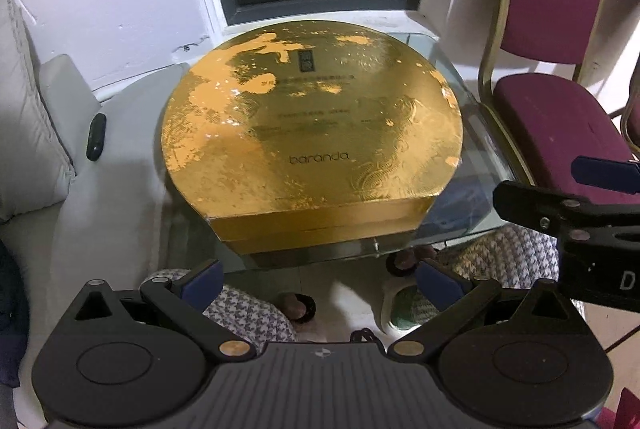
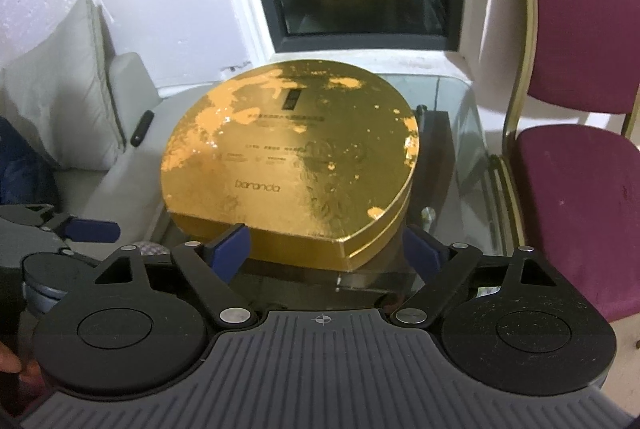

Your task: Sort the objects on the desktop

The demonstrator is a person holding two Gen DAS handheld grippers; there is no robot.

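Gold box (image 1: 312,133), round with one flat side facing me, is lying on the glass table (image 1: 472,133) straight ahead of both grippers and filling most of its top. My right gripper (image 2: 328,253) is sitting nearer, its fingers (image 2: 232,249) spread wide and empty, bracketing the box's front corner without touching, while my left gripper (image 1: 320,283) is hanging back short of the table's near edge, equally wide and empty. Room is lying open on my side; the maroon chair (image 2: 576,157) is crowding the right edge and the grey sofa (image 1: 60,89) the left.
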